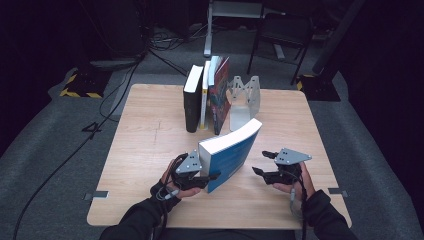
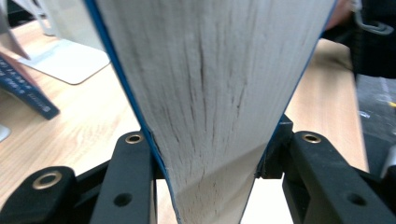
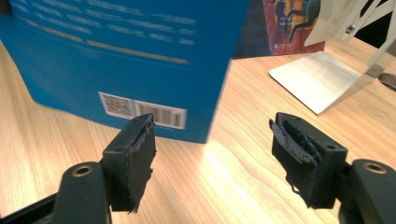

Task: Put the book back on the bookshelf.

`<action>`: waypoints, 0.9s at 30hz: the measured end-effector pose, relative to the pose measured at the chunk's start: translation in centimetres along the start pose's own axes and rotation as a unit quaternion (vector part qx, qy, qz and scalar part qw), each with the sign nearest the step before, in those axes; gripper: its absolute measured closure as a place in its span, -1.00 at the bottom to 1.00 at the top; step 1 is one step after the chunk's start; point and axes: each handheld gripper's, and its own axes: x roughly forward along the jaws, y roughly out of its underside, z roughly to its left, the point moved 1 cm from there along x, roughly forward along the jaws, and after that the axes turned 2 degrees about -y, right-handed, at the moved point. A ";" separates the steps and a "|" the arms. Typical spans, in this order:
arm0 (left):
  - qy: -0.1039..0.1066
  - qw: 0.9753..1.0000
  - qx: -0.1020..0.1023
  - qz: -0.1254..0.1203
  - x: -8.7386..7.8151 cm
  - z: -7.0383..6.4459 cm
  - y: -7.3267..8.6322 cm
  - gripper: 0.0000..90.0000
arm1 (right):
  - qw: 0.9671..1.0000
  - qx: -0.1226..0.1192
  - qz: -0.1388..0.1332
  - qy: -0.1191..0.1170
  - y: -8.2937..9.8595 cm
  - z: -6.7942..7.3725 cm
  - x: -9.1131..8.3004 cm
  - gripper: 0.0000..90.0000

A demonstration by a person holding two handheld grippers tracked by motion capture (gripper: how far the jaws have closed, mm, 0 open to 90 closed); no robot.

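I take the wooden table (image 1: 150, 135) as my landmark: its top spreads under everything I work with, and dark floor with trailing cables surrounds it on all sides. At the table's far edge, about the middle, a row of upright books (image 1: 206, 95) leans together, with the silver bookend (image 1: 243, 102) just beside them on the right; in my right gripper view the bookend's flat foot (image 3: 315, 79) lies on the wood ahead and to the right. The blue book (image 1: 229, 155) stands tilted on the table's near half, between my two grippers, its white page block facing up and toward me and its back cover with the barcode (image 3: 144, 111) turned toward my right side. My left gripper (image 1: 200, 176) is clamped on the book's near lower corner; in the left gripper view both black jaws press against the blue covers with the pale pages (image 2: 210, 93) rising between them. My right gripper (image 1: 267, 165) sits just to the right of the book with its jaws spread apart and nothing between them, the torn pads (image 3: 299, 154) hanging above bare wood, near the cover but apart from it. Between the blue book and the row at the table's far edge there is an open strip of wood, and the table's left half and right margin lie bare.
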 end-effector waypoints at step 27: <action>0.023 0.999 0.018 0.023 -3.0 -0.4 1.6 0.24 | 0.992 -0.032 -0.022 -0.118 -2.4 1.8 4.4 -0.39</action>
